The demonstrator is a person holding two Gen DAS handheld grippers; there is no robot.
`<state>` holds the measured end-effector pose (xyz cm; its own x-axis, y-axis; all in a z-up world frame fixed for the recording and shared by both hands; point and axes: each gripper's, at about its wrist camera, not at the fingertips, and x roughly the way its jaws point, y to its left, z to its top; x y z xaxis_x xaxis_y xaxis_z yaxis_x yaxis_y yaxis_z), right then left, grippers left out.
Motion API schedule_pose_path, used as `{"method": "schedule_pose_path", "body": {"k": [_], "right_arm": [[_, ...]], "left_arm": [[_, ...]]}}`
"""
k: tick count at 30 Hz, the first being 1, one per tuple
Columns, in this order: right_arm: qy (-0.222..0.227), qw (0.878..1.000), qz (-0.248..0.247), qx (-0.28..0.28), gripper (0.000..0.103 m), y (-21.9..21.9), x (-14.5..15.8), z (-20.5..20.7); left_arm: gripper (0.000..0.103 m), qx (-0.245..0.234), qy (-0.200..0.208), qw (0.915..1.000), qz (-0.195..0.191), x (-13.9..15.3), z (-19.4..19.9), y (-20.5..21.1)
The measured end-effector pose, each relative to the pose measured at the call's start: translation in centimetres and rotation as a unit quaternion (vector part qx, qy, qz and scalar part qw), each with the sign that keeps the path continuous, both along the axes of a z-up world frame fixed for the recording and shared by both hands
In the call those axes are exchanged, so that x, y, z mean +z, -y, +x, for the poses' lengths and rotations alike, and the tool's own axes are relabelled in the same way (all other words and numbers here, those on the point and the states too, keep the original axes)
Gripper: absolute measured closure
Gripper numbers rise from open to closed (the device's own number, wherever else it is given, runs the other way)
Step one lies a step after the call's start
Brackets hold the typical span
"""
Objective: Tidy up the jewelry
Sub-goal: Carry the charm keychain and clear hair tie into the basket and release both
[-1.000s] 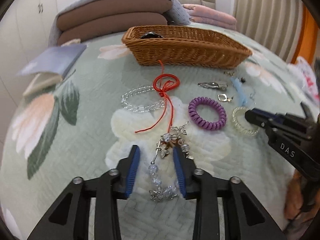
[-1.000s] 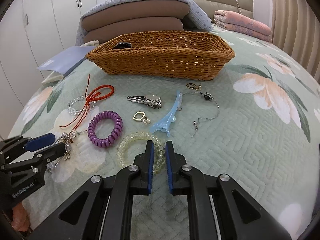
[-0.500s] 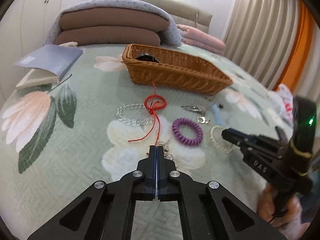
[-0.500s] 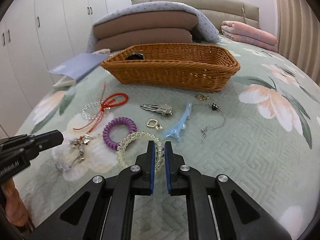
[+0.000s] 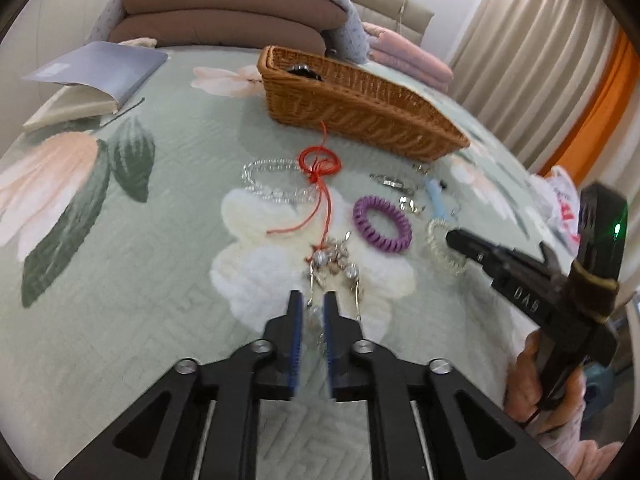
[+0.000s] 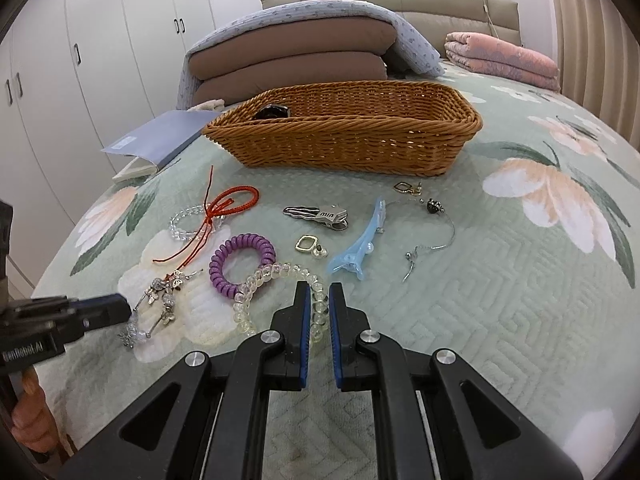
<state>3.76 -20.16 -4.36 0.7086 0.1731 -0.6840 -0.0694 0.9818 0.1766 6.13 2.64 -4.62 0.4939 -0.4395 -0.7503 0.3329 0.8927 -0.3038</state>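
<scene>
Jewelry lies on a floral bedspread in front of a wicker basket (image 5: 360, 104) (image 6: 352, 136). My left gripper (image 5: 311, 304) is shut on the silver charm bracelet with clear beads (image 5: 332, 264), which hangs from its pads; it shows in the right wrist view (image 6: 156, 300) too. My right gripper (image 6: 319, 300) is shut on the pale yellow bead bracelet (image 6: 256, 284), also seen in the left wrist view (image 5: 440, 248). Beside them lie a purple coil hair tie (image 6: 242, 256), a red cord (image 6: 228, 204) and a clear bead bracelet (image 6: 188, 220).
A silver clip (image 6: 320, 214), a gold ring charm (image 6: 306, 243), a blue hair clip (image 6: 360, 240) and a wire necklace (image 6: 436, 224) lie right of centre. A dark item (image 6: 272, 111) sits in the basket. A blue booklet (image 5: 96, 70) lies at the left.
The left gripper closed on the charm bracelet and has lifted and drawn it back. The right gripper stays shut on the yellow bracelet and has raised it slightly.
</scene>
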Motion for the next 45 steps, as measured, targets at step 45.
{"method": "schedule_pose_path", "body": {"k": [45], "right_arm": [[0.094, 0.995, 0.029, -0.032, 0.092, 3.2, 7.8, -0.5]], "left_arm": [[0.095, -0.046, 0.189, 0.9784, -0.069, 11.2, 2.4, 3.1]]}}
